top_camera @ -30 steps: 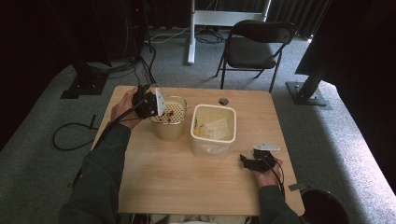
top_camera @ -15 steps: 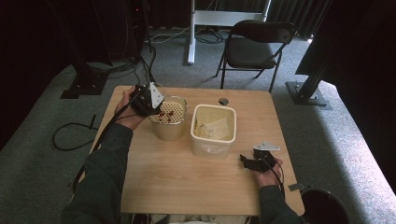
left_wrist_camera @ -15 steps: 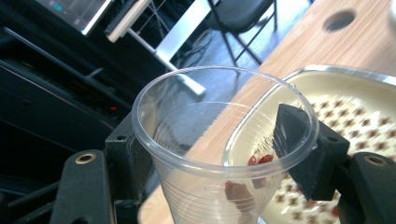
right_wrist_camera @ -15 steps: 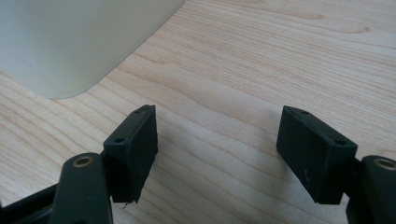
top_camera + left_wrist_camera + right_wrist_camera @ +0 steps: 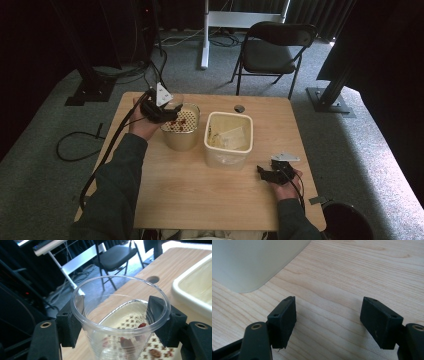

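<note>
Looks like a lab or recording studio, not a home: black curtains (image 5: 60, 30) all around, grey carpet (image 5: 350, 140), loose cables (image 5: 75, 145) trailing across it, heavy stand bases (image 5: 92, 90) bolted on plates, a lone folding chair (image 5: 272, 50), a white desk frame (image 5: 235, 17), one plain wooden table (image 5: 210, 195) mid-floor.

left hand-held gripper (image 5: 167, 111) | clear cup (image 5: 120, 322) tipped further over perforated container (image 5: 181, 132)
</note>
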Tool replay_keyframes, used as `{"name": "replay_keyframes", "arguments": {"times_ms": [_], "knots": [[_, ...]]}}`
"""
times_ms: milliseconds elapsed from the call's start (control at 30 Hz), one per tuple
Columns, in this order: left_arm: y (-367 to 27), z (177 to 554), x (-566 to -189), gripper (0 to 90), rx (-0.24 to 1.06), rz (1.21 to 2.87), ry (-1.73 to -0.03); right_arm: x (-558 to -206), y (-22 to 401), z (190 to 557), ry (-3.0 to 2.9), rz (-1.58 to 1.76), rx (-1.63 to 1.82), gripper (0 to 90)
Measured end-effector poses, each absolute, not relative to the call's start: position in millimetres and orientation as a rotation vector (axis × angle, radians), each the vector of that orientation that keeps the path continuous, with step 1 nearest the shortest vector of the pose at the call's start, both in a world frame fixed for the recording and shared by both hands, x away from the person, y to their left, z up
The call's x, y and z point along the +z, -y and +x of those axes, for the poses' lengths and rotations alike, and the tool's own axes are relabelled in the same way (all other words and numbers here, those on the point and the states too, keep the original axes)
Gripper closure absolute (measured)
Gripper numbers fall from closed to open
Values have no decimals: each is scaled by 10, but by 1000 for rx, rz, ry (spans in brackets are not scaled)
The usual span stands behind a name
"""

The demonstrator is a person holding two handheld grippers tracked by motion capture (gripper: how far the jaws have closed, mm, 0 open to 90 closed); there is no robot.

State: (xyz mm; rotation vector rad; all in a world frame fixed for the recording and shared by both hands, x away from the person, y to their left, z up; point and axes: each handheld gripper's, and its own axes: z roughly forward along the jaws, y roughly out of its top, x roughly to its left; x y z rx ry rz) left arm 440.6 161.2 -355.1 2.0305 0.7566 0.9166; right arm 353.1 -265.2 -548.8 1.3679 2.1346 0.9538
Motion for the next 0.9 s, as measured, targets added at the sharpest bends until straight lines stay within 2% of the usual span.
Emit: {"name": "replay_keyframes", "arguments": {"times_ms": [200,500,900], "knots": [[-1678,4457,-3512,324,763,1965,-824,-5489,2652,3532,-2135,1366,954,283],[-1785,4508,-3477,324,618,1897,-867,-5488,2651,3531,-2135,1369,954,283],[-1715,4480,-3480,325,585,1889,-839,-5488,2649,3528,-2134,1370,953,284]]}}
